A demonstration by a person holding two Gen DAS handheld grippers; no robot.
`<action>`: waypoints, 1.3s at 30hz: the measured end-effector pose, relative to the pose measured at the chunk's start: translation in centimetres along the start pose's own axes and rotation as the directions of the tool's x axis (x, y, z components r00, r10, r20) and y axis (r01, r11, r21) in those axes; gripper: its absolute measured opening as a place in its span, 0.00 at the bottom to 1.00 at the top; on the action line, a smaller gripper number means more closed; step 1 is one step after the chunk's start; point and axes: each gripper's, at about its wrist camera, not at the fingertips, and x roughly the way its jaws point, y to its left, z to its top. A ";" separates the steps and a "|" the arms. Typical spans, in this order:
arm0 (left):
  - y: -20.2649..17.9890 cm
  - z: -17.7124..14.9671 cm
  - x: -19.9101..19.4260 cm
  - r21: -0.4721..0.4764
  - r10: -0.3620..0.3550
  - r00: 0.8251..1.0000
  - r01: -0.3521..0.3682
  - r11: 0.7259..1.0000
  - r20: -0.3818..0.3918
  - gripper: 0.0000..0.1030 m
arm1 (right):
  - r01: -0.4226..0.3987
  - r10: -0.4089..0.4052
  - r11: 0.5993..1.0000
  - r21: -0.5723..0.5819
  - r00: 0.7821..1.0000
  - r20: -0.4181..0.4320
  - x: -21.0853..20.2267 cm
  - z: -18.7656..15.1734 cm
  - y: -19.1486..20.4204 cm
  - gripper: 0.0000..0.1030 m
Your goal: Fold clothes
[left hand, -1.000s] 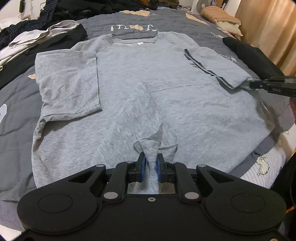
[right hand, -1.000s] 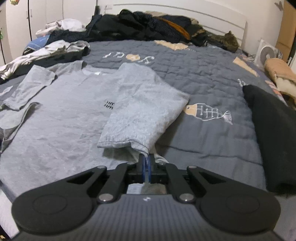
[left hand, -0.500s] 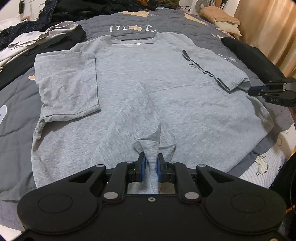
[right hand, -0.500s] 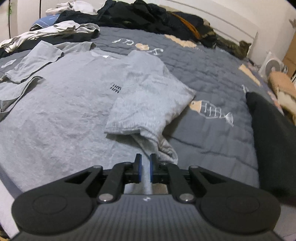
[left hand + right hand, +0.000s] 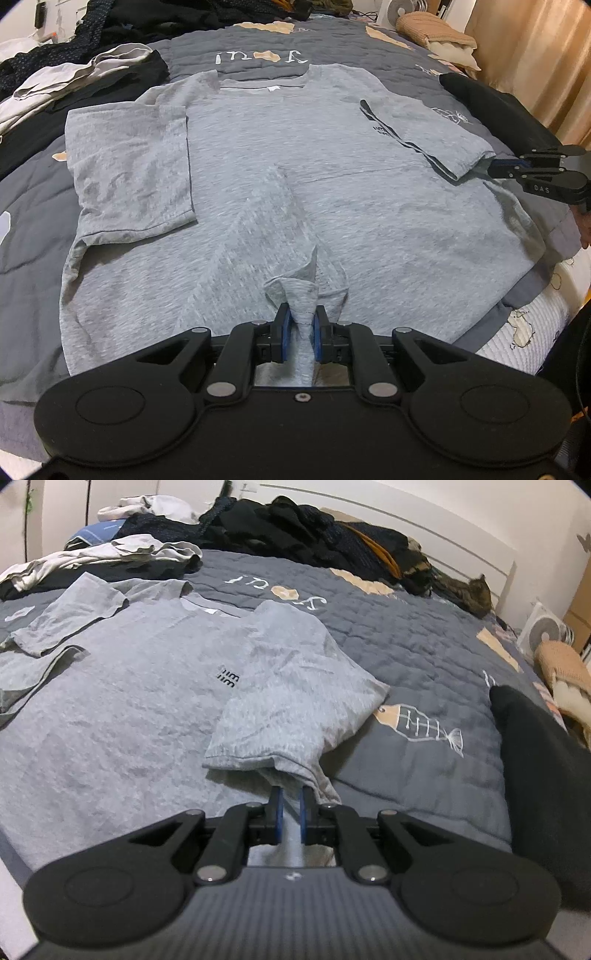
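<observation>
A bed under a dark grey quilted bedspread (image 5: 369,48) carries a pale grey cotton T-shirt (image 5: 295,177), spread flat with both sleeves folded inward. Left gripper (image 5: 300,328): jaws clenched on the bunched hem. Right gripper (image 5: 290,814): jaws parted, having released the sleeve cuff gripped a second earlier.

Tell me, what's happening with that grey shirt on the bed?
A person is folding a grey short-sleeved cotton T-shirt spread on a dark grey quilted bedspread, using two hand-held grippers. The left gripper pinches the shirt's bottom hem. Both sleeves lie folded inward. The right gripper sits at the right sleeve's cuff, its jaws slightly apart, having just opened, gripping nothing.
</observation>
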 end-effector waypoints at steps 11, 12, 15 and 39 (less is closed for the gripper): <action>-0.2 0.1 0.1 0.005 -0.004 1.000 0.004 1.000 -0.004 0.12 | 0.021 -0.018 0.999 -0.034 0.996 0.087 0.1 1.0 0.3 0.21; -0.2 0.2 0.1 0.006 -0.004 1.000 0.004 1.000 -0.004 0.12 | 0.017 -0.013 0.999 -0.042 0.995 0.101 0.0 1.1 0.5 0.25; -0.3 0.2 0.1 0.008 -0.005 1.000 0.005 1.000 -0.004 0.12 | 0.027 -0.020 0.998 -0.060 0.993 0.118 -0.3 1.1 0.7 0.33; -0.4 0.2 0.2 0.013 -0.007 1.000 0.007 1.000 -0.005 0.12 | 0.091 -0.086 0.989 -0.119 0.995 0.044 0.1 -0.1 1.4 0.36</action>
